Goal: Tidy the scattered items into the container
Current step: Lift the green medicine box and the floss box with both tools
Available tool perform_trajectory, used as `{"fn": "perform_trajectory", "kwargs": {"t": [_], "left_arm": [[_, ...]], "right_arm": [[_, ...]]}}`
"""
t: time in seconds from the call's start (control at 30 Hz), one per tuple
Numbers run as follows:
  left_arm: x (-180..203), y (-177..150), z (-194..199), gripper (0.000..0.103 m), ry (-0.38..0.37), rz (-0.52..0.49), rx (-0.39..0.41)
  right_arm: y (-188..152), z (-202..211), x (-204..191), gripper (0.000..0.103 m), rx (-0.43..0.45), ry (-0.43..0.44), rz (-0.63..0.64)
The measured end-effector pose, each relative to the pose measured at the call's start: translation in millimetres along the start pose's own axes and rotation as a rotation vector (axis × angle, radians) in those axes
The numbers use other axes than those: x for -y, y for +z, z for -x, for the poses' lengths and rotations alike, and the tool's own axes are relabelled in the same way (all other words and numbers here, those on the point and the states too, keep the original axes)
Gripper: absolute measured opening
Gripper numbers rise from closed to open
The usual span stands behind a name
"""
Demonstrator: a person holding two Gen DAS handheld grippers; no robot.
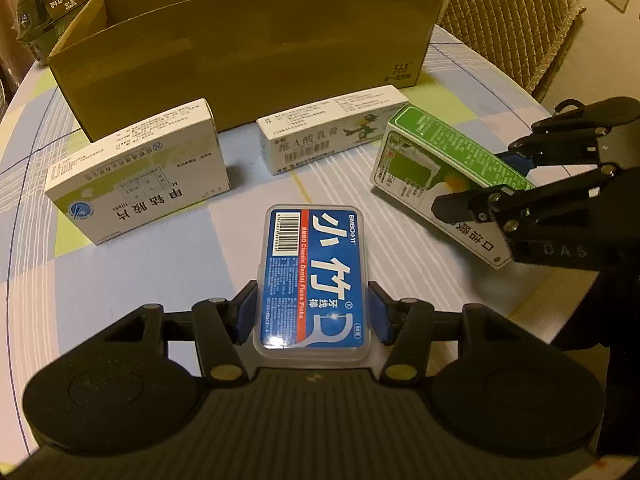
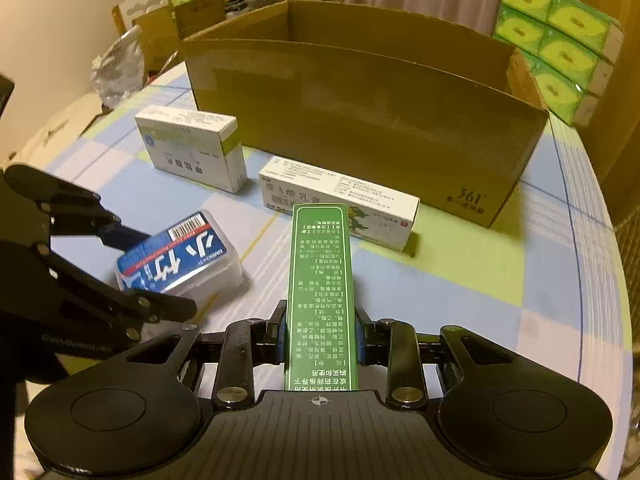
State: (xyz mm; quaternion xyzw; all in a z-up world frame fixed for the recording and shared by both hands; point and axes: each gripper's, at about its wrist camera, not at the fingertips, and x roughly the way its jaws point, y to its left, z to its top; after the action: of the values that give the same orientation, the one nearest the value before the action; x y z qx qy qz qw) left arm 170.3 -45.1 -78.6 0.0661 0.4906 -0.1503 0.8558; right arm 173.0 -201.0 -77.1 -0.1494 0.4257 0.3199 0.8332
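Note:
My left gripper (image 1: 313, 314) is shut on a clear floss-pick case with a blue label (image 1: 314, 276), low over the table; it also shows in the right wrist view (image 2: 176, 264). My right gripper (image 2: 320, 334) is shut on a long green box (image 2: 320, 300), seen tilted at the right in the left wrist view (image 1: 444, 176). A white medicine box with a green stripe (image 1: 140, 176) and a long white ointment box (image 1: 332, 132) lie in front of the open cardboard box (image 1: 248, 56). What the cardboard box holds is hidden.
The round table has a pastel checked cloth (image 1: 160, 272). A padded chair (image 1: 508, 20) stands behind the table at the right. Stacked green tissue packs (image 2: 560, 48) and more cartons and bags (image 2: 160, 28) crowd behind the cardboard box.

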Motion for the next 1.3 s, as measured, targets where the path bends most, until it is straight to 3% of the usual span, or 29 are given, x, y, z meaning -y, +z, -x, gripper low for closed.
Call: {"fn": "perform_trajectory", "kwargs": {"t": [1.3], "left_arm": [[6.9,-15.3,47.3,0.051,0.018,0.008,0.059]], "right_arm": [[-14.5,43.7,-18.1,0.027,0.047,-0.032,-0.034]]}}
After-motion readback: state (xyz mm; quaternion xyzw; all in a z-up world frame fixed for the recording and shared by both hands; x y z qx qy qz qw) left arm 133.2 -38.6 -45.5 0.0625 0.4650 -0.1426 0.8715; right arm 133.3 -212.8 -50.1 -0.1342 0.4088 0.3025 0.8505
